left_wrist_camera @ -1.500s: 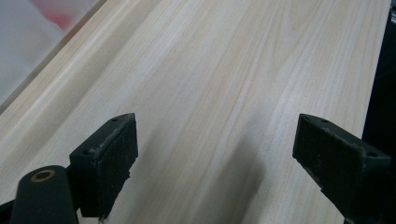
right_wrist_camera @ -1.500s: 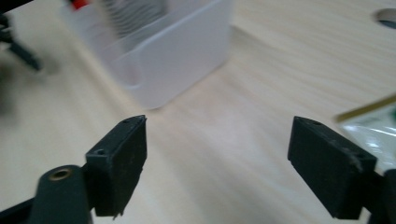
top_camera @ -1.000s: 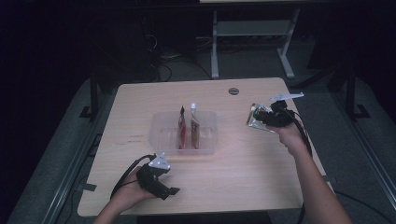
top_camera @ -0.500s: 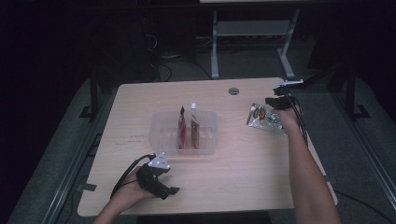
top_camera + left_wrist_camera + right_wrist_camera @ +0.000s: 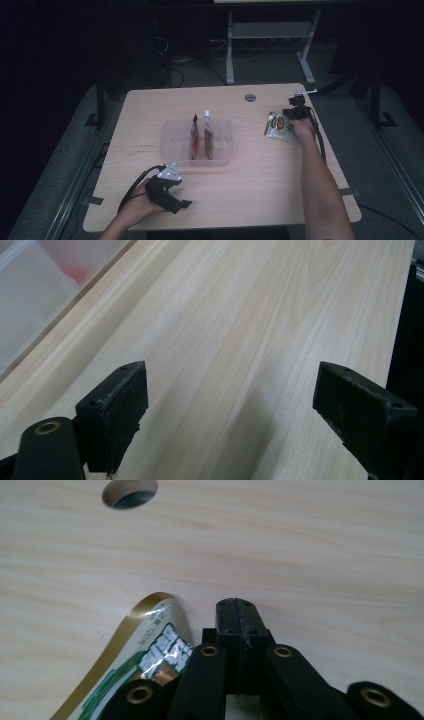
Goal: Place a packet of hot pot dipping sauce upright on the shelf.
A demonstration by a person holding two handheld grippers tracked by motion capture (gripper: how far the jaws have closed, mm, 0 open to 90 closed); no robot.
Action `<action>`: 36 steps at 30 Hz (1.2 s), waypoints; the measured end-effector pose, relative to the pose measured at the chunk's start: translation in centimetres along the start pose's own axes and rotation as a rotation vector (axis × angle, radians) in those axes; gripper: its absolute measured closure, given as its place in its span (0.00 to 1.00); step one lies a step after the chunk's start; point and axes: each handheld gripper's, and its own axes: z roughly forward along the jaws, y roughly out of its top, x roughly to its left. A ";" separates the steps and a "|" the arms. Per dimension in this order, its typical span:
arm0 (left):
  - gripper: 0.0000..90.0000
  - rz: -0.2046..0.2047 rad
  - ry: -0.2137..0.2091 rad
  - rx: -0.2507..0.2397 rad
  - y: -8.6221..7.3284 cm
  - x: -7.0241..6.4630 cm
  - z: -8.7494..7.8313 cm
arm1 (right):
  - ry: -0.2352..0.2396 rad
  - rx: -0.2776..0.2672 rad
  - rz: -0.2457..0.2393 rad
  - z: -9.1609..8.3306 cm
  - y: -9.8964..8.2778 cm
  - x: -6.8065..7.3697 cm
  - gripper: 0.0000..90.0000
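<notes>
A green, white and gold snack pouch (image 5: pixel 277 127) lies at the table's right side, tilted against my right gripper (image 5: pixel 287 116). In the right gripper view the jaws of that gripper (image 5: pixel 239 615) are pressed together, and the pouch (image 5: pixel 150 655) runs out from under their left side, held by its edge. My left gripper (image 5: pixel 182 205) rests near the table's front left edge. Its jaws (image 5: pixel 230 410) stand wide open over bare wood with nothing between them.
A clear plastic tub (image 5: pixel 170 145) sits mid-table with two pouches standing in it, one red (image 5: pixel 195 140) and one with a white cap (image 5: pixel 208 137). Its corner (image 5: pixel 30 290) shows beside the left gripper. A cable hole (image 5: pixel 250 97) lies behind the tub. Dark floor surrounds the table.
My right hand has come down and toward the table's right edge with the pouch, which now touches the tabletop. The left gripper has not moved.
</notes>
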 end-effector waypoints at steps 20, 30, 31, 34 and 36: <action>0.16 0.036 -0.015 0.019 0.5 -0.9 0.6 | 0.178 0.058 -0.255 -6.9 -7.1 4.3 1.00; 0.16 0.041 -0.015 0.022 0.5 -0.8 0.6 | 0.084 -0.015 -0.164 -12.2 -9.1 -2.0 1.00; 0.16 0.037 -0.016 0.019 0.6 -0.8 0.6 | 0.063 -0.002 -0.160 -12.0 -9.5 -2.5 1.00; 0.16 0.031 -0.017 0.010 0.7 -1.0 0.6 | 0.013 0.026 -0.149 -11.5 -10.2 -3.6 1.00; 0.16 0.033 -0.018 0.012 0.6 -1.0 0.7 | 0.008 0.036 -0.139 -11.4 -10.4 -4.2 1.00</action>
